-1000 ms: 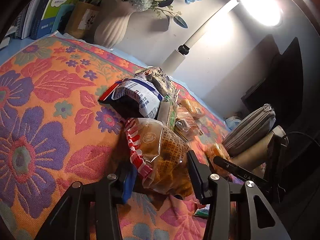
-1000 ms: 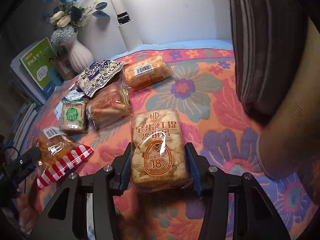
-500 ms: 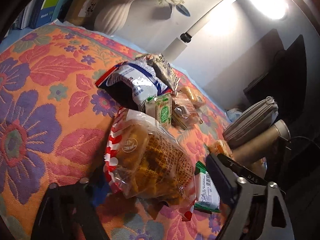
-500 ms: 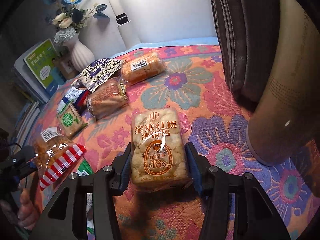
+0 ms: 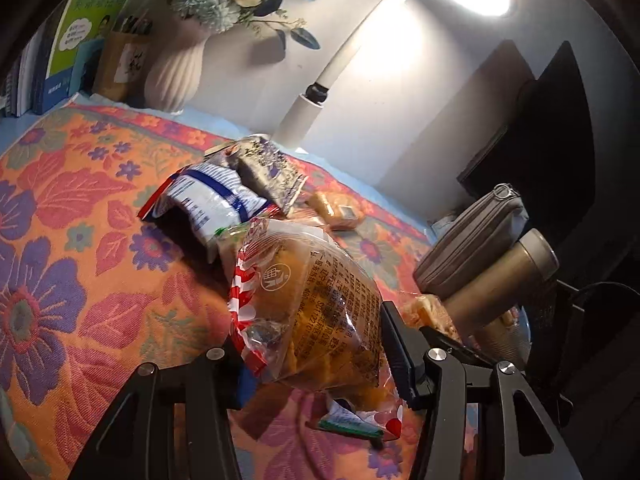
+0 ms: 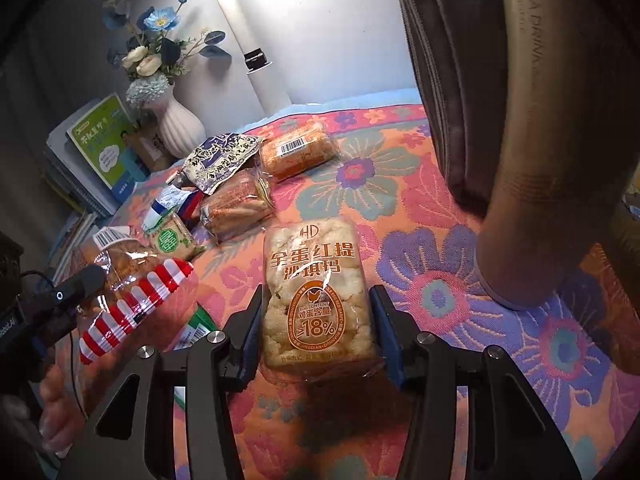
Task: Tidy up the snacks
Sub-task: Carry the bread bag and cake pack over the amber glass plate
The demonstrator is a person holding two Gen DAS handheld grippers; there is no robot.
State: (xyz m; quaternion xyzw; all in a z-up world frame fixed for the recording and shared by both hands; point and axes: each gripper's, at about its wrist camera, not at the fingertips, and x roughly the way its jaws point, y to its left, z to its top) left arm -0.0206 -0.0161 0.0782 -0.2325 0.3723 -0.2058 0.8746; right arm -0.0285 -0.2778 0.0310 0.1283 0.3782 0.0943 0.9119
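Gripping now: left gripper has its jaws closing on the red-striped bag, which sits between them, long axis running away from the gripper.
Right gripper: clamped on the egg-cake pack, lengthwise ahead, just above the floral cloth.
Nearer hand: each gripper has its own pack.
Neighbours: snack pile lies ahead-left of the right gripper.
In the way: tan bottle and grey pouch close on the right; a green packet under the striped bag.
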